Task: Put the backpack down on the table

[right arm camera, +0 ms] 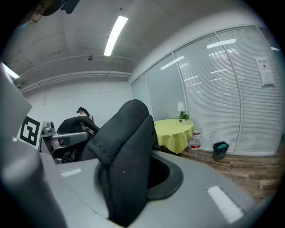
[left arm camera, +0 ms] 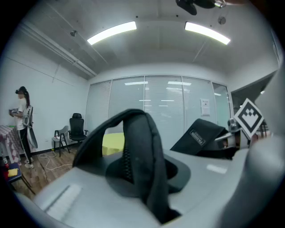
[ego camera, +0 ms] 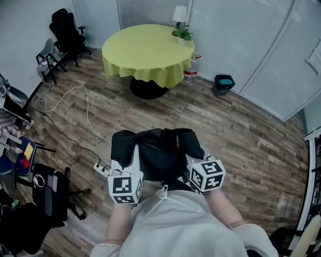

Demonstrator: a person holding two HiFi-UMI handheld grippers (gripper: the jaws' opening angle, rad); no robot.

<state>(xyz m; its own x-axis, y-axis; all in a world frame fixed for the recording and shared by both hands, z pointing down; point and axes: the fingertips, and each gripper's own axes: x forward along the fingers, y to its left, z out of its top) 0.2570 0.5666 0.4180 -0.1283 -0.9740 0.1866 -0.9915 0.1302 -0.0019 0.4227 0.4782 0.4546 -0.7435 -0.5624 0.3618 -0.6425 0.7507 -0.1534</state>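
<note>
I hold a black backpack (ego camera: 160, 150) in the air in front of me, over the wooden floor. My left gripper (ego camera: 134, 153) is shut on one black shoulder strap (left arm camera: 141, 151), which loops up from between its jaws. On the other padded strap (right arm camera: 124, 160) my right gripper (ego camera: 193, 159) is also shut. The round table (ego camera: 145, 50) with the yellow-green cloth stands some way ahead, across the floor. It shows small behind the straps in the left gripper view (left arm camera: 113, 142) and in the right gripper view (right arm camera: 174, 131).
A potted plant (ego camera: 182, 36) and a lamp (ego camera: 179, 14) stand on the table's far right edge. A water bottle (ego camera: 190, 70) and a dark bin (ego camera: 223, 84) sit by the wall. Office chairs (ego camera: 67, 30), a white cable (ego camera: 75, 100) and a power strip (ego camera: 100, 169) lie left. A person (left arm camera: 22, 120) stands far left.
</note>
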